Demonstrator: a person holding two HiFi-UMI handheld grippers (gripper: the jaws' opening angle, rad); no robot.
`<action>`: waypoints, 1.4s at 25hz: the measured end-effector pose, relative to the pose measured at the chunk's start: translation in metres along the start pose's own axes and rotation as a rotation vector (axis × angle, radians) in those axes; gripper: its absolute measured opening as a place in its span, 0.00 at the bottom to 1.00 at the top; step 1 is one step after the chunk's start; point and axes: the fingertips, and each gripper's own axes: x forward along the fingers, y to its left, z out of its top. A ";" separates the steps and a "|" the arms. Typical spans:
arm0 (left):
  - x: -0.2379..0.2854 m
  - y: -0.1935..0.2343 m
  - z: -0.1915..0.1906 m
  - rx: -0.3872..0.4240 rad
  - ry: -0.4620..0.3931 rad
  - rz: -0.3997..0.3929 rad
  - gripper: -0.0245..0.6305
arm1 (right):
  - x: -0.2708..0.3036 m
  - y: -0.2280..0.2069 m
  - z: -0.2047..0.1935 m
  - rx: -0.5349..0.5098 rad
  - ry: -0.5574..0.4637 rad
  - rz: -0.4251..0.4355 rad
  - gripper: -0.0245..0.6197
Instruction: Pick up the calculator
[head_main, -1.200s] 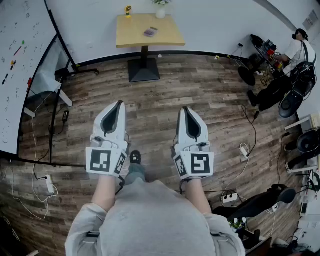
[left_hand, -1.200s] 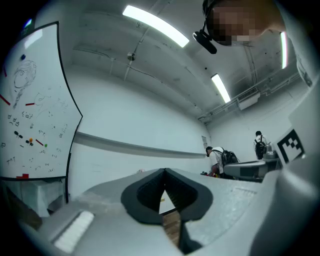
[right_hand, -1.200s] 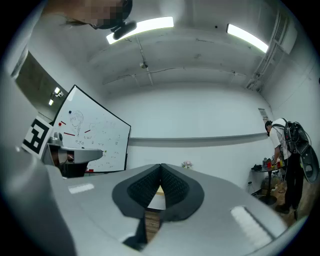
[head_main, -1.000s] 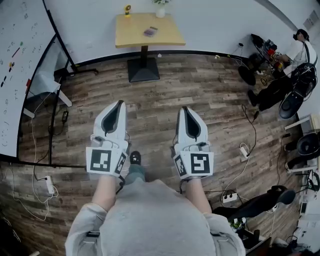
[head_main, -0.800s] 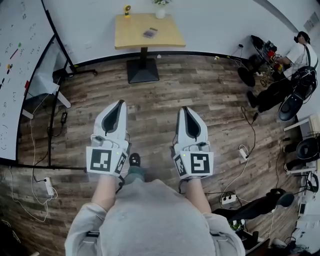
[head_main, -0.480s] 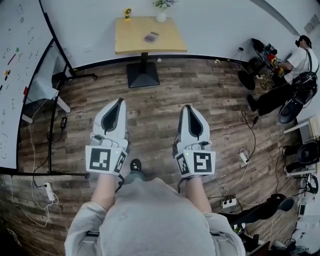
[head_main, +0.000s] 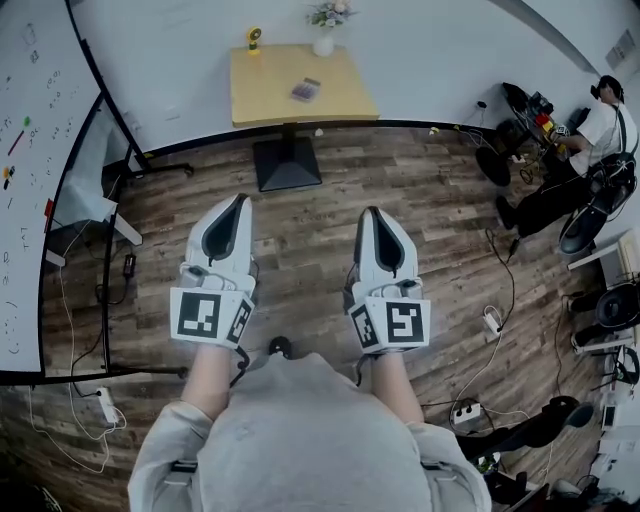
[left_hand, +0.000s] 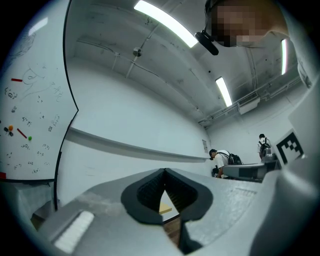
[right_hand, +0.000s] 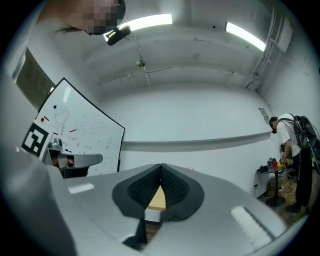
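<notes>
You hold both grippers out ahead of you, side by side w/ a gap btwn them, over the wood floor (head_main: 420, 200). L gripper (head_main: 240, 197): jaws together, tips meeting, nothing btwn them. R gripper (head_main: 371, 210): same, jaws together, nothing in them. The calculator (head_main: 306, 89), small and dark, lies flat on the square wooden table (head_main: 262, 100) against the far wall, just right of the top's centre and well apart from both grippers. On the table's far edge: a small yellow item (head_main: 254, 38) near the left corner and a white vase w/ flowers (head_main: 324, 40) to its right. The table stands on a dark pedestal base (head_main: 287, 160). A whiteboard (head_main: 30, 150) on a stand fills the left side. At far right a person (head_main: 600, 120) sits among gear and cables. In each gripper view a sliver of the yellow tabletop shows thru the notch below the closed tips.
</notes>
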 end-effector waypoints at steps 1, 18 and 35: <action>0.004 0.005 0.000 -0.001 0.000 -0.006 0.05 | 0.005 0.002 -0.001 0.000 -0.002 -0.005 0.04; 0.051 0.036 -0.018 -0.034 0.008 -0.073 0.05 | 0.051 -0.007 -0.016 0.003 0.011 -0.075 0.04; 0.169 0.094 -0.034 -0.010 -0.003 -0.011 0.05 | 0.190 -0.054 -0.038 0.011 0.001 -0.003 0.04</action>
